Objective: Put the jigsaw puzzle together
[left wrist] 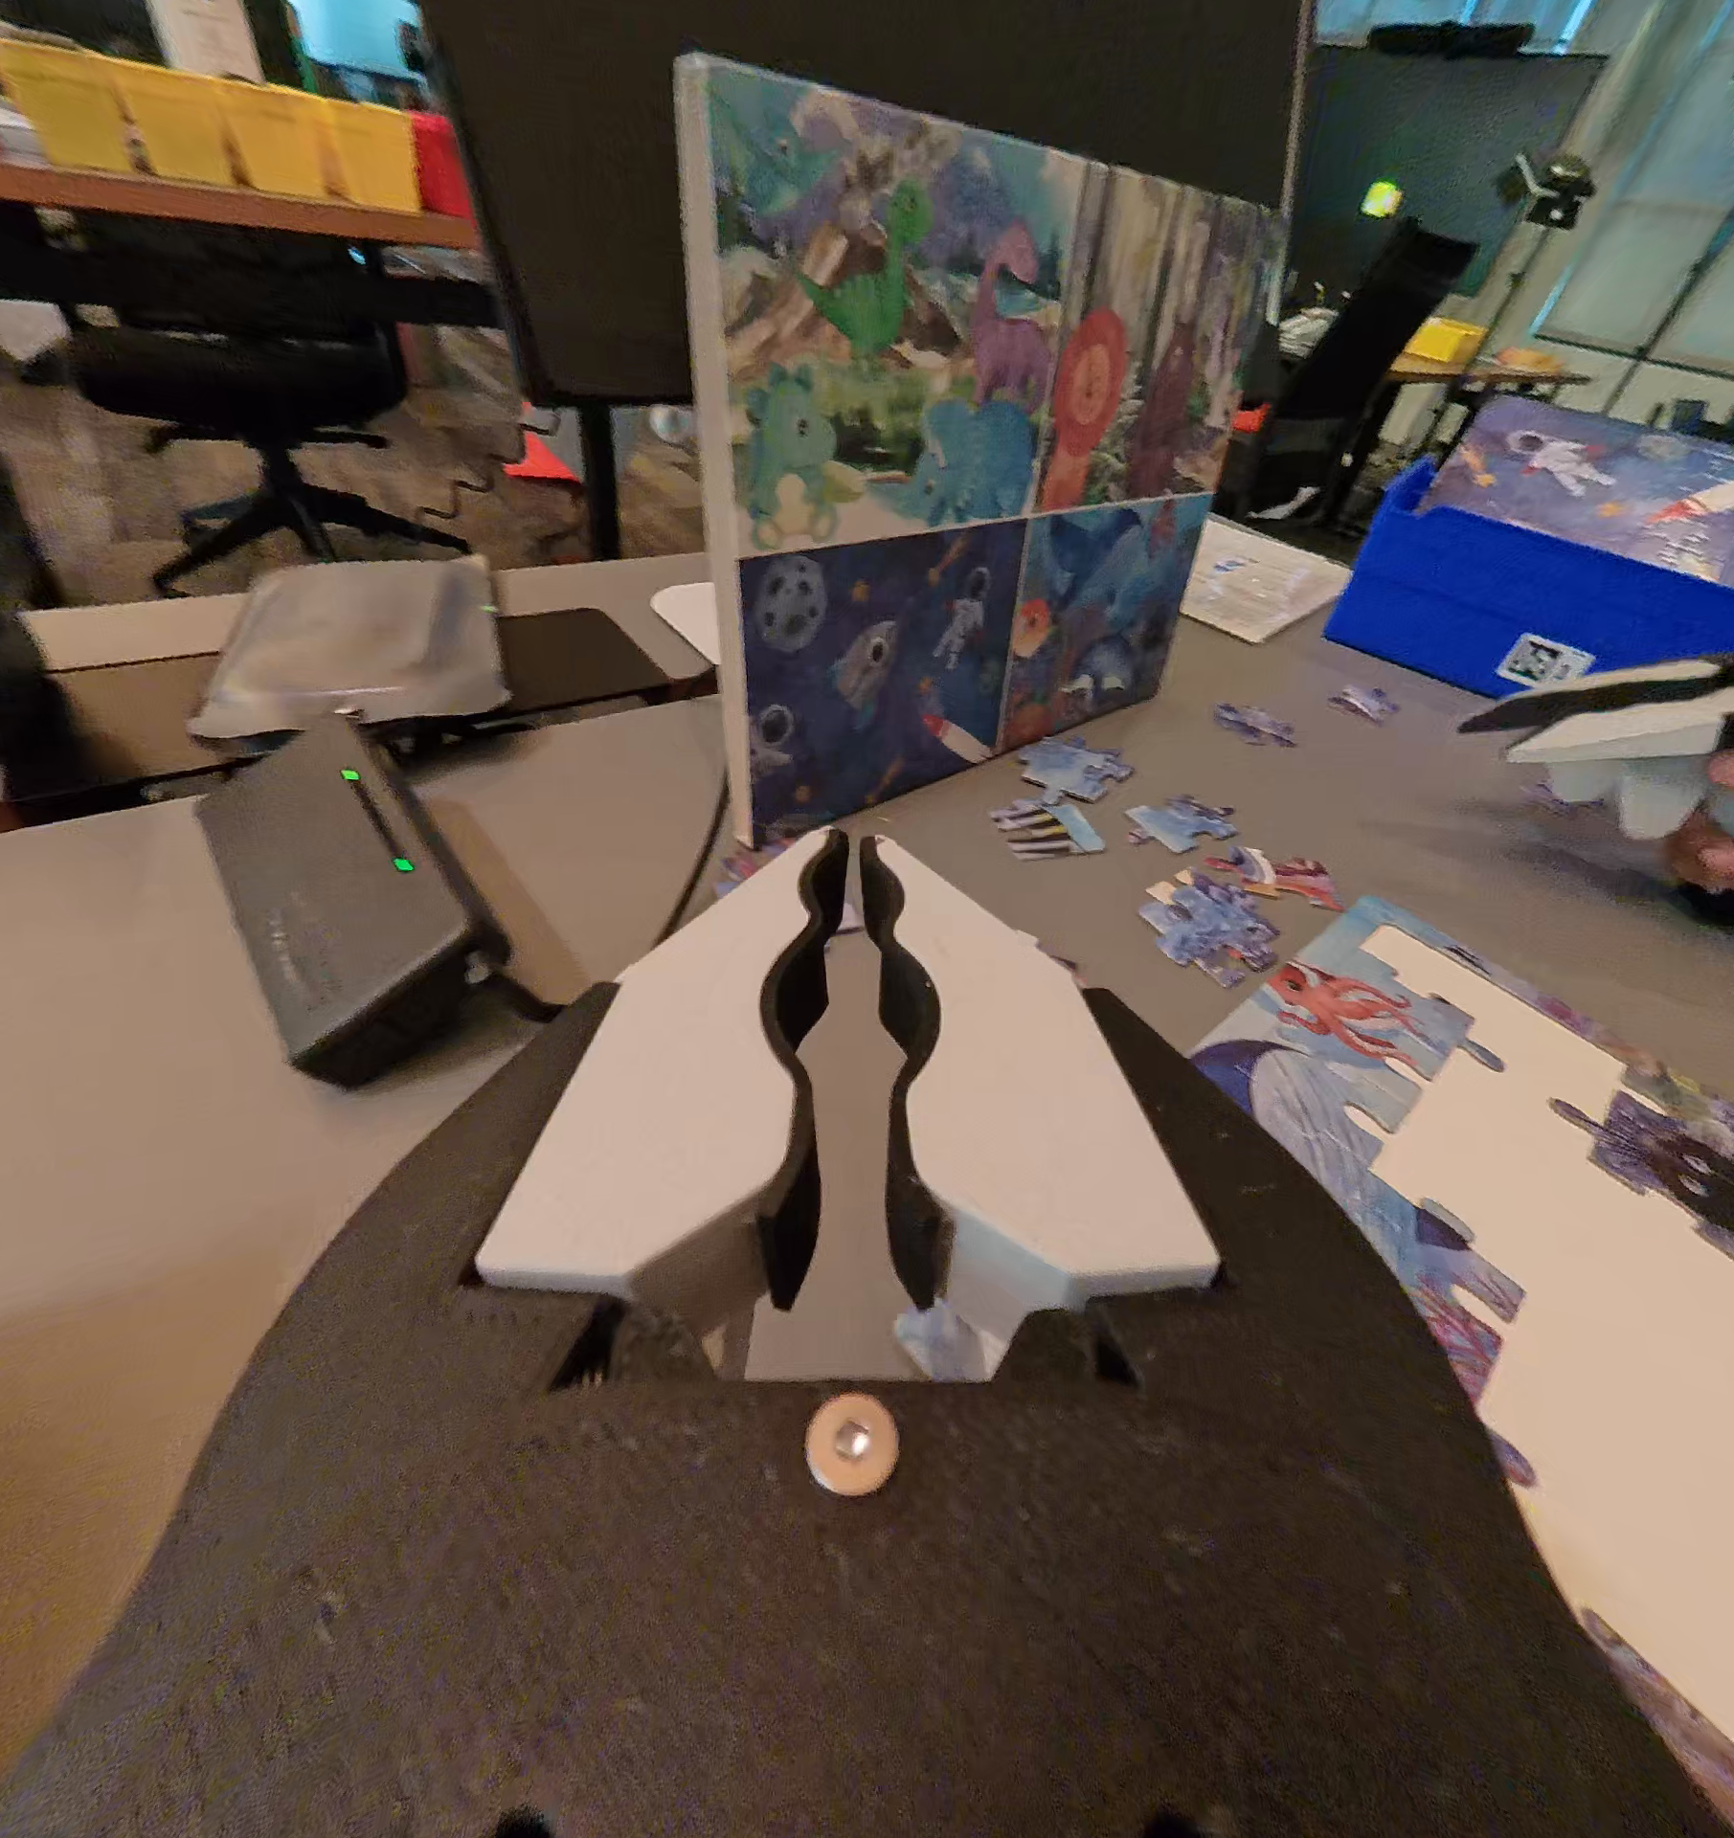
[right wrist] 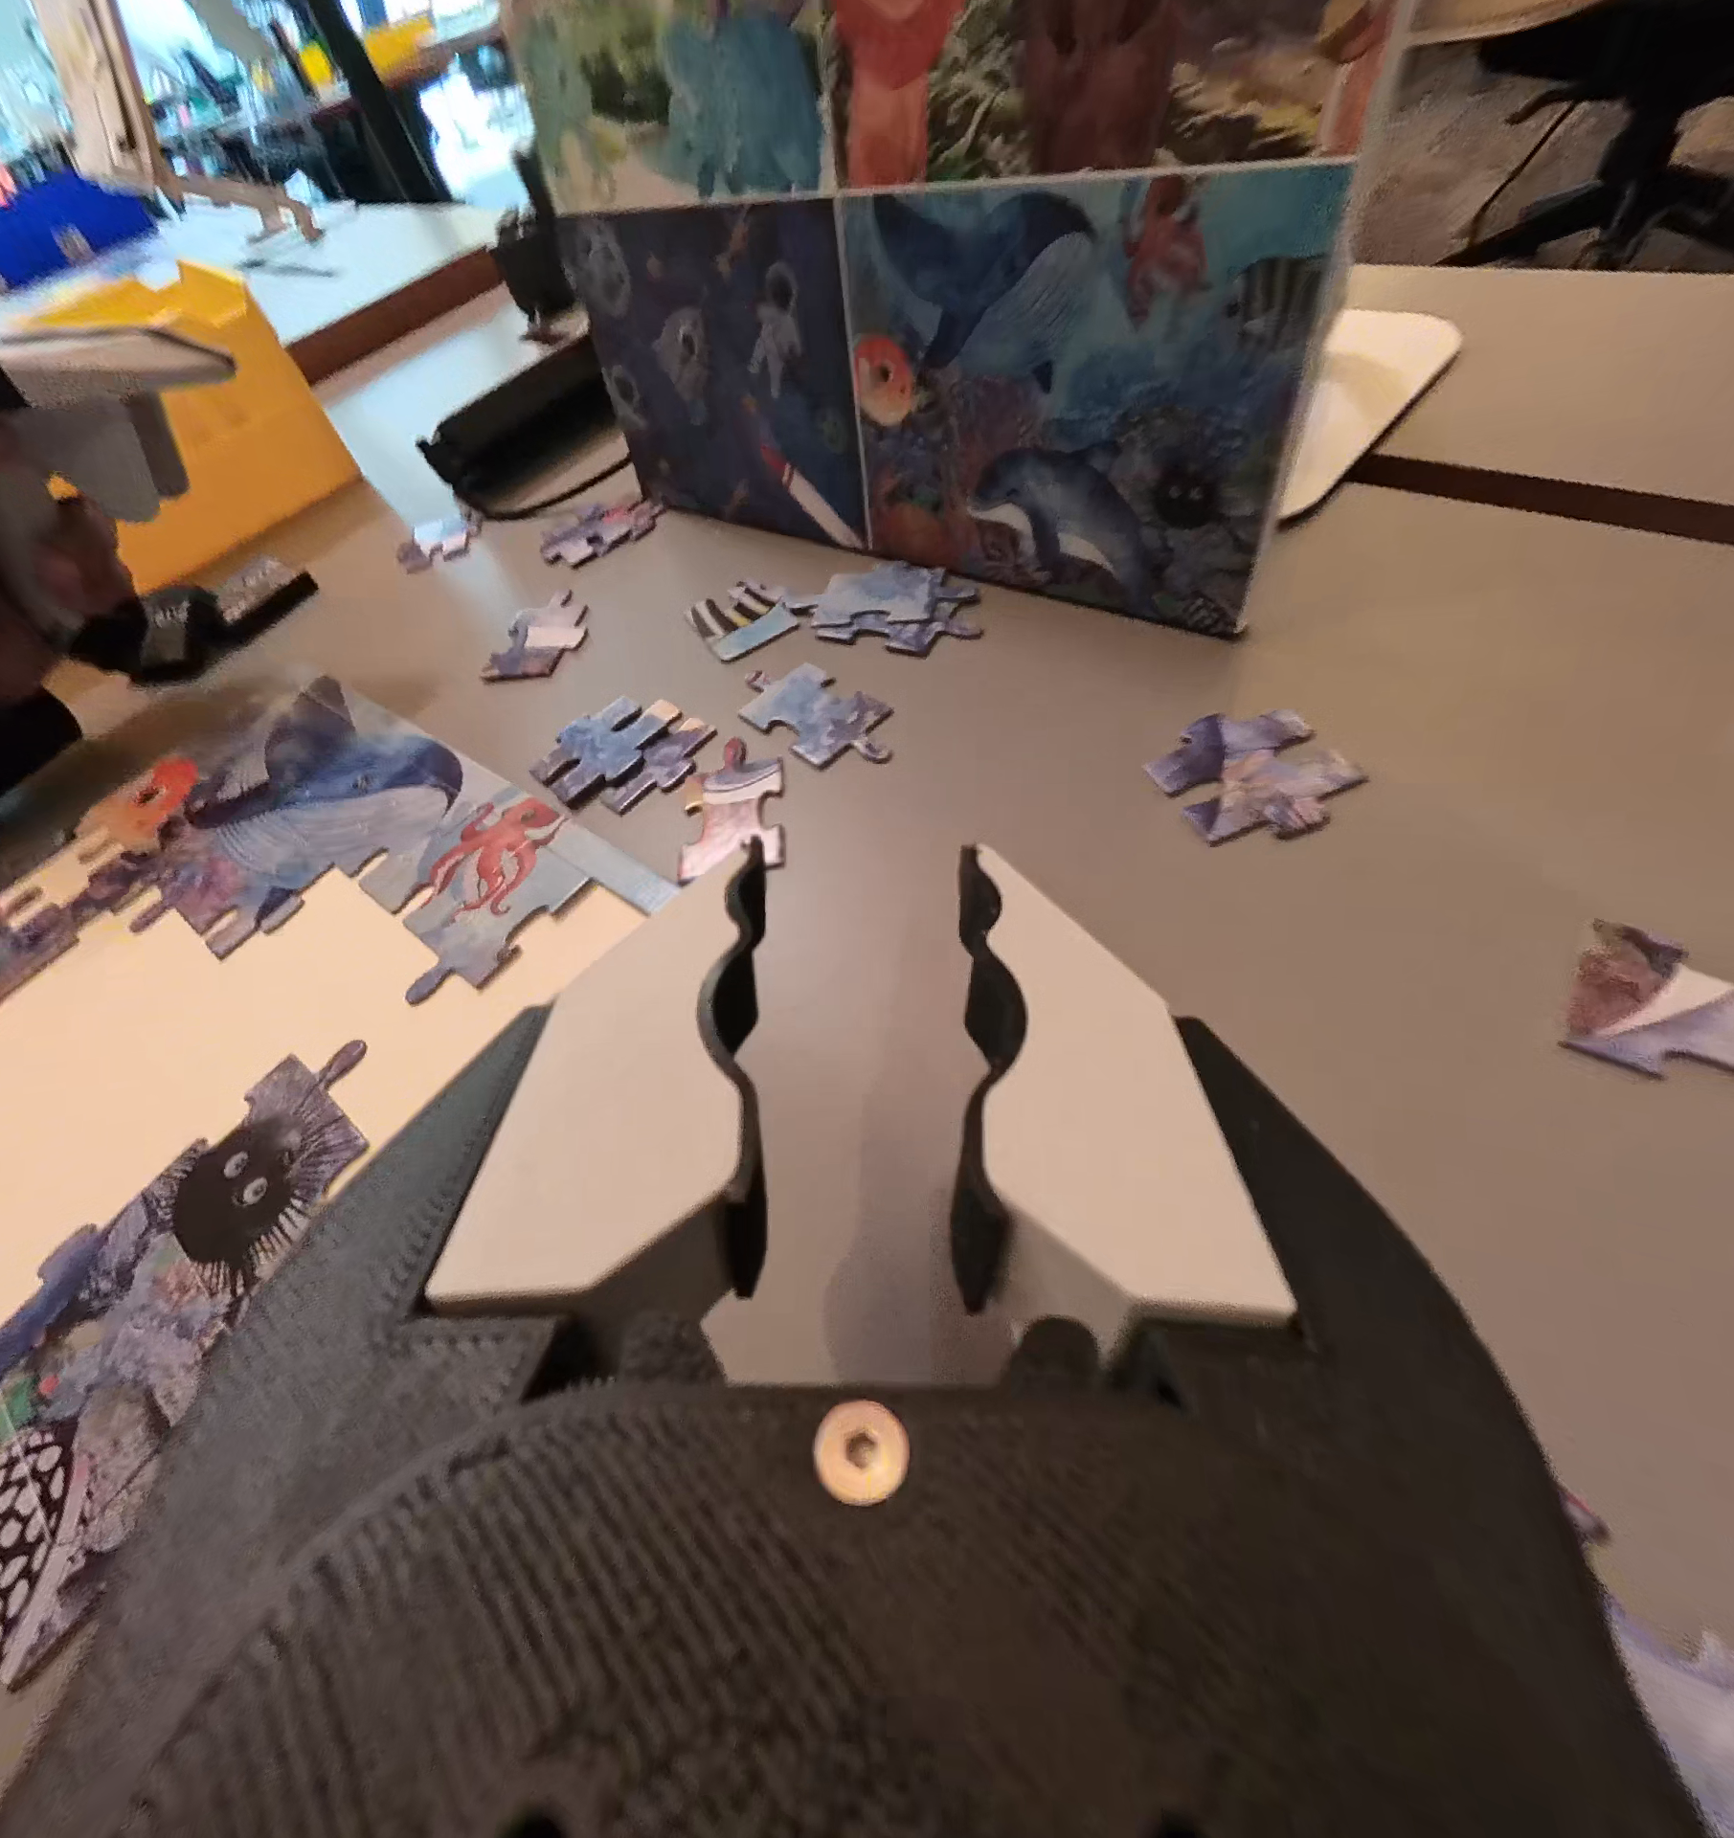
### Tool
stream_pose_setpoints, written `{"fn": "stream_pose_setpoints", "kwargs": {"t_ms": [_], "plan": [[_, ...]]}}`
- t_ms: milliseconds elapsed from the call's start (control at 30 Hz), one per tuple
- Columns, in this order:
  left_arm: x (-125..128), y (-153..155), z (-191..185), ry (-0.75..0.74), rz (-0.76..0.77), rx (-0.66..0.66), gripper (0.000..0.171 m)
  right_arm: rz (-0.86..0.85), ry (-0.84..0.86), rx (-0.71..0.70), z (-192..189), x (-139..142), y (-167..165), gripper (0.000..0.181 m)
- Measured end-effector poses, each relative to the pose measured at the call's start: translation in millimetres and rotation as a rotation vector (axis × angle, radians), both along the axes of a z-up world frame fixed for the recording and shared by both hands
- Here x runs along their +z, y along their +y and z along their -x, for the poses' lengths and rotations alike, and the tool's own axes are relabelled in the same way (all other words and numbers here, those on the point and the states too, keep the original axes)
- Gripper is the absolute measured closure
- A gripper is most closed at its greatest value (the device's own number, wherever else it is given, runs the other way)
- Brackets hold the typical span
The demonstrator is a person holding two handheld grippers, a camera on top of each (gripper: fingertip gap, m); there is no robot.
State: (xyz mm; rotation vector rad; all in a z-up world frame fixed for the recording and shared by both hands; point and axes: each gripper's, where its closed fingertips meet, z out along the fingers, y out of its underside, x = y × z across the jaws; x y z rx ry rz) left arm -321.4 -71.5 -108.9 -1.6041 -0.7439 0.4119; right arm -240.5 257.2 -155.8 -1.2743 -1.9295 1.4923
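The puzzle board point(left wrist: 1589, 1343) lies flat on the grey table, partly filled: whale and red octopus pieces point(right wrist: 494, 845) along one edge, a black sea-urchin piece point(right wrist: 236, 1194) along another, and a bare middle point(right wrist: 196, 995). Several loose pieces point(right wrist: 813, 716) lie between the board and the upright picture box point(right wrist: 1042, 398). More loose pieces lie to the right point(right wrist: 1251, 776). My left gripper point(left wrist: 855, 845) is shut with nothing visibly held, left of the board. My right gripper point(right wrist: 863, 865) is open and empty above the table, a loose piece point(right wrist: 728, 816) just beyond its left fingertip.
The picture box point(left wrist: 942, 448) stands behind the pieces. A black device with green lights point(left wrist: 345, 895) and a silvery bag point(left wrist: 355, 646) lie left. A blue bin point(left wrist: 1539, 597) holds another puzzle. A yellow bin point(right wrist: 216, 428) and a white plate point(right wrist: 1370, 398) sit farther back. The grippers' ends are close to 35 cm from one another. The loose piece point(right wrist: 728, 816) is about 10 cm from my right fingertips and 25 cm from my left. My left wrist view point(left wrist: 1283, 876) looks at it from another angle.
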Motion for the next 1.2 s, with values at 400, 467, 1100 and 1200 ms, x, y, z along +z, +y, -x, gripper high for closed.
{"fn": "stream_pose_setpoints", "kwargs": {"t_ms": [400, 467, 1100, 1200], "plan": [[-73, 94, -26, -0.193, 0.324, -0.275, 0.123, -0.31, 0.204, 0.007, -15, 31, -27, 0.154], [-76, 113, -23, -0.232, 0.359, -0.32, 0.116, -0.368, 0.237, 0.009, -16, 31, -30, 0.155], [-104, 168, -32, -0.329, 0.618, -0.728, 0.099, -0.365, 0.156, 0.136, -21, -1, -63, 0.156], [-92, 161, -61, -0.342, 0.591, -0.922, 0.132, -0.381, 0.154, 0.141, -21, -3, -65, 0.156]]}}
